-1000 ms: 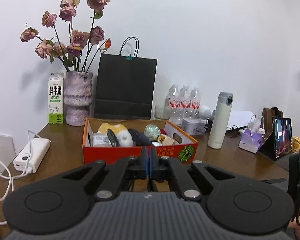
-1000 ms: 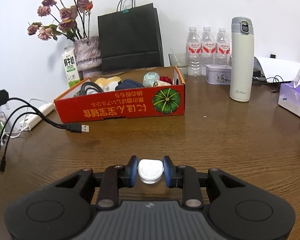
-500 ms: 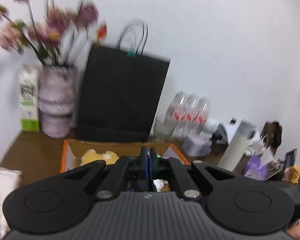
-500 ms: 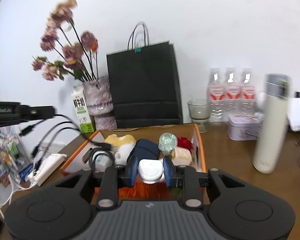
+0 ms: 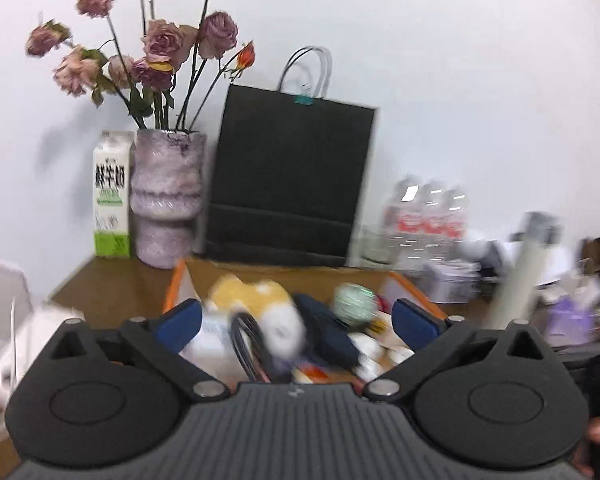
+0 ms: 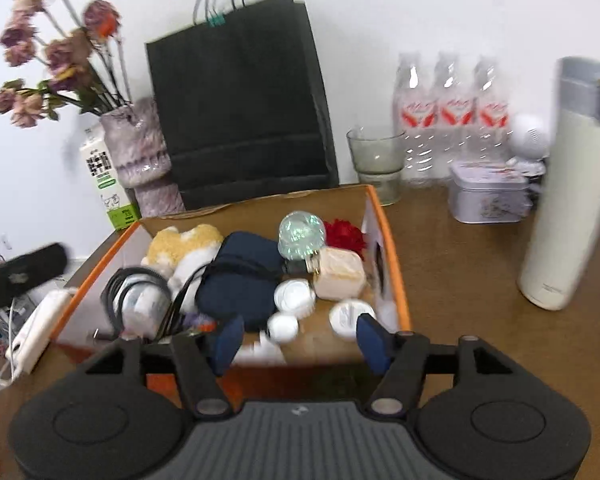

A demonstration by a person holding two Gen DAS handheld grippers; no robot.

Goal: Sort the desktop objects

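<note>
An orange cardboard box [image 6: 388, 248] holds a yellow plush [image 6: 184, 242], a navy pouch [image 6: 240, 280], black cables [image 6: 136, 292], a glass globe [image 6: 302, 236], a beige case [image 6: 338, 274] and several small white round cases, one of them [image 6: 283, 328] at the front. My right gripper [image 6: 300, 340] is open and empty above the box's front edge. My left gripper [image 5: 296, 322] is open and empty over the same box [image 5: 178, 284], in a blurred view.
A black paper bag [image 6: 240, 100], a vase of dried roses [image 6: 140, 152] and a milk carton [image 6: 104, 180] stand behind the box. A glass [image 6: 376, 160], water bottles [image 6: 452, 112], a tin [image 6: 488, 192] and a white flask [image 6: 568, 184] are right. A power strip [image 6: 36, 328] lies left.
Both grippers rose and moved to above the box. The right gripper opened and the white round case left its jaws. The left gripper opened from shut.
</note>
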